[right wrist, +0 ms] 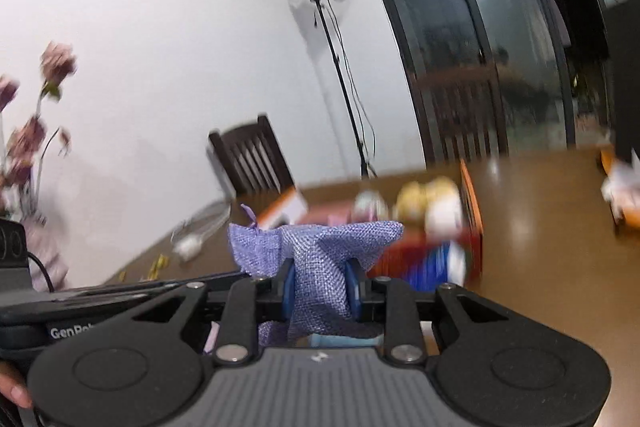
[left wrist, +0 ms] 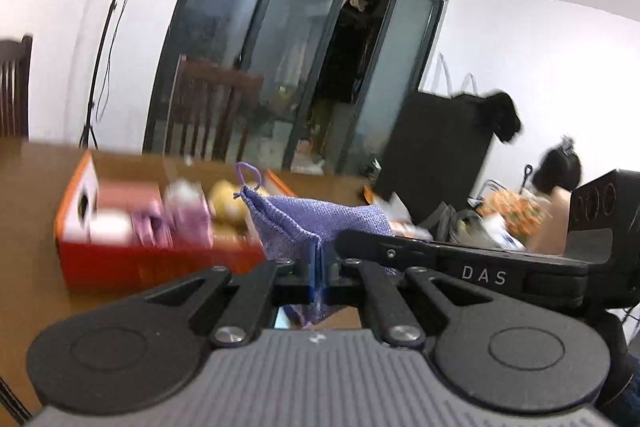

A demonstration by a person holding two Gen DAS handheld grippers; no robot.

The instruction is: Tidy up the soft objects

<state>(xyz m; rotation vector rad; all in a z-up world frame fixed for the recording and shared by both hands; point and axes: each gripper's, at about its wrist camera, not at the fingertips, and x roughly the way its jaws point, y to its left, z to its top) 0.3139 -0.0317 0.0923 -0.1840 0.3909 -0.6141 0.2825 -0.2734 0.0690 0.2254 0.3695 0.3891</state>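
Note:
A purple woven drawstring pouch (left wrist: 312,223) is held in the air between both grippers. My left gripper (left wrist: 319,261) is shut on one end of it, blue pads pressed together on the cloth. My right gripper (right wrist: 320,287) is shut on the other part of the pouch (right wrist: 316,259), with cloth bunched between its blue pads. Beyond it, an orange open box (left wrist: 152,259) on the brown wooden table (left wrist: 32,227) holds several soft toys, pink, purple and yellow. The box also shows in the right wrist view (right wrist: 470,211). The right gripper's body (left wrist: 500,267) crosses the left wrist view.
Dark wooden chairs (right wrist: 252,159) stand at the far side of the table. A light stand (left wrist: 108,27) is by the white wall. Pink flowers (right wrist: 32,131) stand at the left. A black monitor (left wrist: 436,147) and clutter sit to the right, with a person behind.

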